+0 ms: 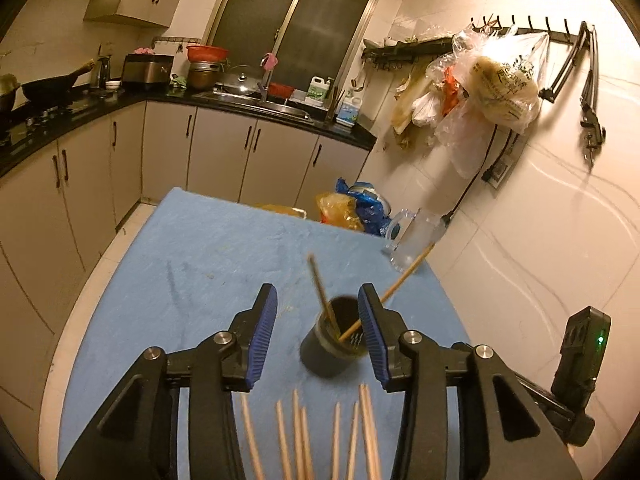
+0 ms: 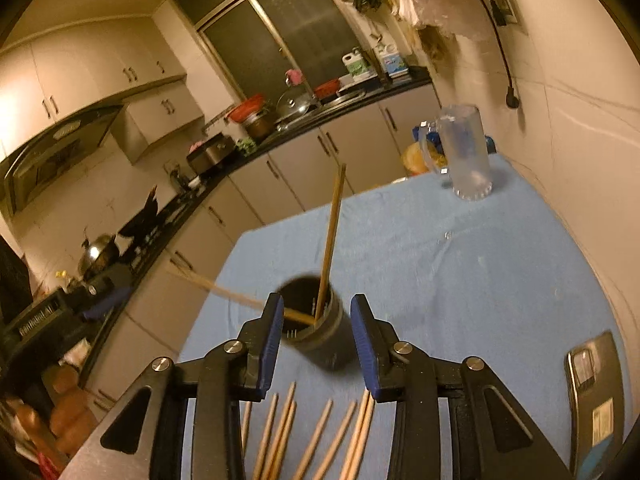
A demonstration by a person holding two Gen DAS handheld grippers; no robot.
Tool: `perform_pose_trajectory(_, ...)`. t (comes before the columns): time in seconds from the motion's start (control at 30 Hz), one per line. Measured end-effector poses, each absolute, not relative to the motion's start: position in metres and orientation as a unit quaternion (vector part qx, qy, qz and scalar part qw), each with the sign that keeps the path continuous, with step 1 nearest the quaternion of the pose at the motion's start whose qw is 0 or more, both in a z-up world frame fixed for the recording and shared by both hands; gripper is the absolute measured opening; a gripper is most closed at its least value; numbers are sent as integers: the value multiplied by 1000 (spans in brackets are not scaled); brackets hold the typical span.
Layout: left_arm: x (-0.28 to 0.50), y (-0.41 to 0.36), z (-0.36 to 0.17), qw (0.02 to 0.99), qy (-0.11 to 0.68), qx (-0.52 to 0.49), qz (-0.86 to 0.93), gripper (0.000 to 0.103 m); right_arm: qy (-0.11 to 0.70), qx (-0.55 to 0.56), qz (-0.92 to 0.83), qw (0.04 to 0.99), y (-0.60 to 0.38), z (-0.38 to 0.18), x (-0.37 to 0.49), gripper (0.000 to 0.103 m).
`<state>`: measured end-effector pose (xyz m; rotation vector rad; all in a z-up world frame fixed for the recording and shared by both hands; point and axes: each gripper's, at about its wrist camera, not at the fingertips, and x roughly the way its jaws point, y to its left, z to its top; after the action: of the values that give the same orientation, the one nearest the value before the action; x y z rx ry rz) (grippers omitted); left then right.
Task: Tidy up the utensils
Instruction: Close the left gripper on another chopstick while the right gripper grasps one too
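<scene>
A dark, round holder (image 1: 330,342) with a smooth wall stands upright on the desk (image 1: 180,264), which is covered in a soft, nappy blue cloth. Two slim wooden chopsticks (image 1: 322,294) lean out of the holder, one toward 11 o'clock and one toward 1 o'clock in the left wrist view. More pale, tapered chopsticks on the cloth (image 2: 316,436) lie side by side at 6 o'clock of the holder.

The left gripper (image 1: 318,336) is released, its ribbed blue fingers (image 1: 262,336) spread either side of the holder. The right gripper (image 2: 318,350) is likewise spread wide, grasping nothing.

A clear, ridged glass mug (image 2: 464,152) stands at 1 o'clock, well apart. A flat phone (image 2: 596,400) lies at 4 o'clock.
</scene>
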<state>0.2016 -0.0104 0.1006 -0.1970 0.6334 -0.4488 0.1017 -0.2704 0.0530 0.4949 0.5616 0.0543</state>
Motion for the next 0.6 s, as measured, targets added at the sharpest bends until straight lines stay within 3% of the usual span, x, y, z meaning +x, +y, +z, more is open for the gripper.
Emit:
perform_pose_trajectory(0.17,181,4,51,907,359,-79,-207,43,307,239,29,921,-260,24,83,37)
perform_pose_trajectory(0.27,174,16,19,892,395,-87,-202,43,331,239,21,913,-258,5,77,28)
perform_pose_trajectory(0.6,172,24,-50,851,486,-78,-181,43,401,245,9,883,-248,-56,68,28)
